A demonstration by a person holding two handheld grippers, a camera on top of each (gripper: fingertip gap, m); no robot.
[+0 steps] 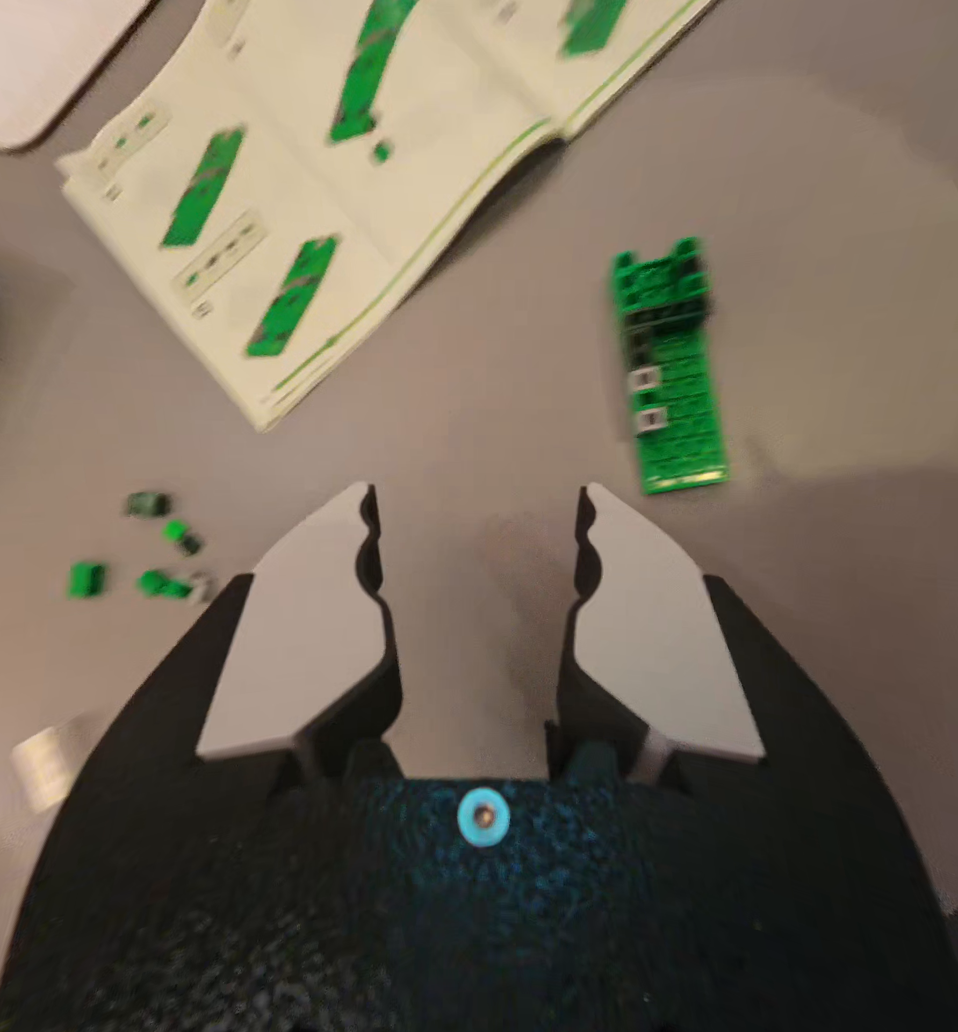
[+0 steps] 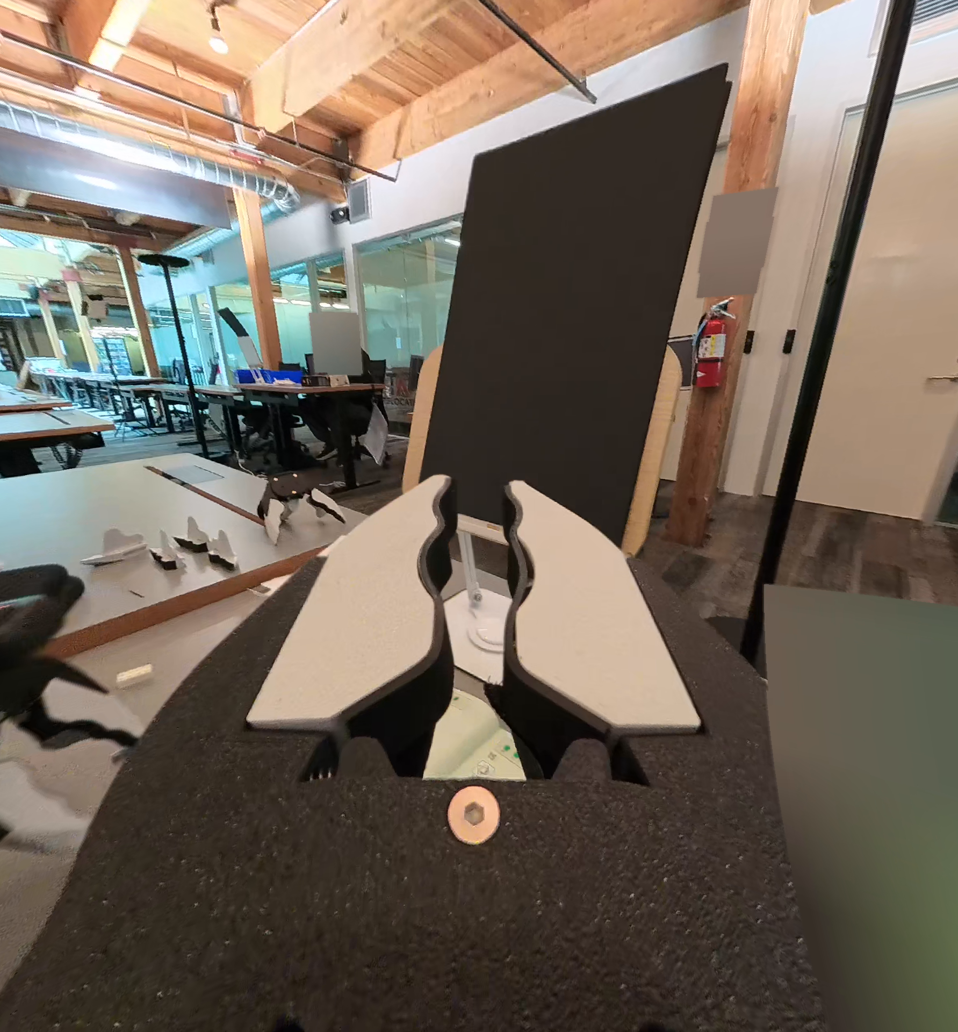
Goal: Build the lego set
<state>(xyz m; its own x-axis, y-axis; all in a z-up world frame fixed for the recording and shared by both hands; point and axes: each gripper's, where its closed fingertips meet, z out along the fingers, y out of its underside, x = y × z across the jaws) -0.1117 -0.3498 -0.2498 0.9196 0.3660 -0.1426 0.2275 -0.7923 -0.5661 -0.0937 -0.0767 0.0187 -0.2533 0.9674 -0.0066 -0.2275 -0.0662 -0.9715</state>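
In the left wrist view, a long green lego assembly (image 1: 669, 368) with two small grey pieces on it lies on the grey table (image 1: 465, 424), ahead and to the right. Several loose green pieces (image 1: 153, 553) lie to the left. My left gripper (image 1: 476, 491) is open and empty, above the table between them. My right gripper (image 2: 477, 487) is raised and points out into the room. Its fingers stand a narrow gap apart with nothing between them. The left gripper (image 2: 19, 670) shows blurred at the left of the right wrist view.
An open instruction booklet (image 1: 353, 195) lies at the back, with a white board (image 1: 30, 67) at the far left corner. It also shows under my right gripper (image 2: 476, 743). A white stand base (image 2: 482, 620), a black panel (image 2: 566, 307) and a black pole (image 2: 822, 335) stand ahead.
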